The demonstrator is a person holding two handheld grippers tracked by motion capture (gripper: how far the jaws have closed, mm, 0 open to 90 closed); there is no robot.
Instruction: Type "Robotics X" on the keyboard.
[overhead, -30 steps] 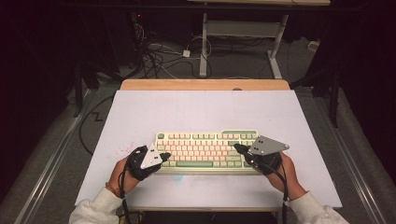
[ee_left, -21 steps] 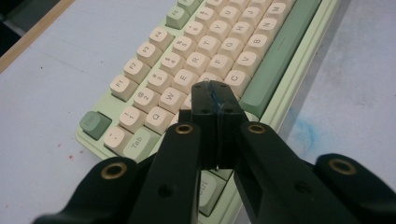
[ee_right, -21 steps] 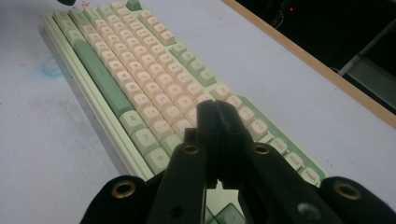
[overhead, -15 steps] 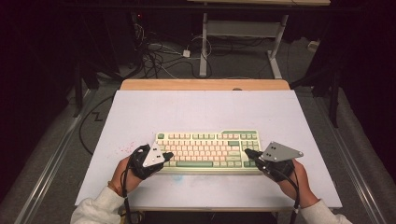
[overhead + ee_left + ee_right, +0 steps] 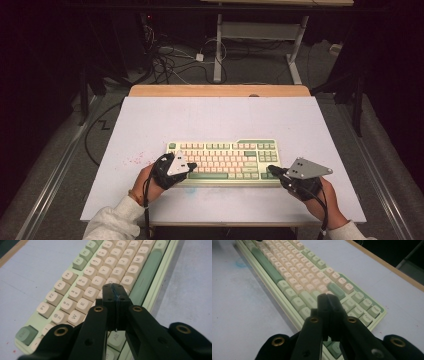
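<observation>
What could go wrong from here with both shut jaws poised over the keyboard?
1. The left gripper tip sits among tightly packed keys near B and the green spacebar; it could press a neighbouring key by mistake.
2. The right gripper hangs over the keyboard near its right end; a slanted push might slide the board across the smooth table.

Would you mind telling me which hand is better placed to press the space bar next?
Left, probably: the left gripper, fingers shut, is beside the space bar on the keyboard; the right gripper is over its far end.
</observation>
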